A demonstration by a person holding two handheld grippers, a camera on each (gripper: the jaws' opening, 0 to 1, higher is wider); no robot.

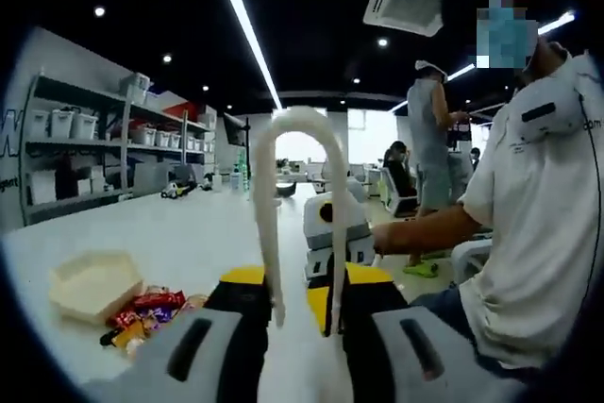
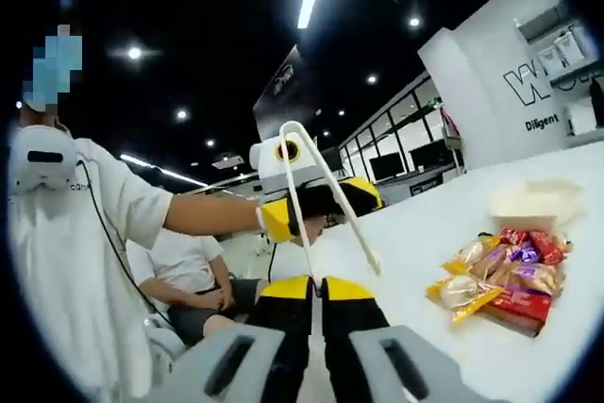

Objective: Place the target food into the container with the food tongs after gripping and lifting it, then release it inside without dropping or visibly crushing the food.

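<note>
White food tongs (image 1: 300, 122) rise from between my left gripper's (image 1: 304, 307) yellow-and-black jaws, which are shut on the two arms; the bend points away from me. The tongs hold nothing and hang in the air above the white table (image 1: 198, 228). A pile of wrapped snacks (image 1: 142, 311) lies low on the left beside a cream hexagonal container (image 1: 94, 282). In the right gripper view, my right gripper (image 2: 318, 282) is shut with nothing in it. The left gripper (image 2: 321, 200) with the tongs (image 2: 330, 195) is ahead, and the snacks (image 2: 500, 276) and container (image 2: 536, 200) are to the right.
The person holding the grippers, in a white shirt (image 1: 538, 214), is at the table's right edge. Shelves with bins (image 1: 75, 129) line the far left wall. A standing person (image 1: 434, 129) and a seated person (image 2: 189, 271) are beyond the table.
</note>
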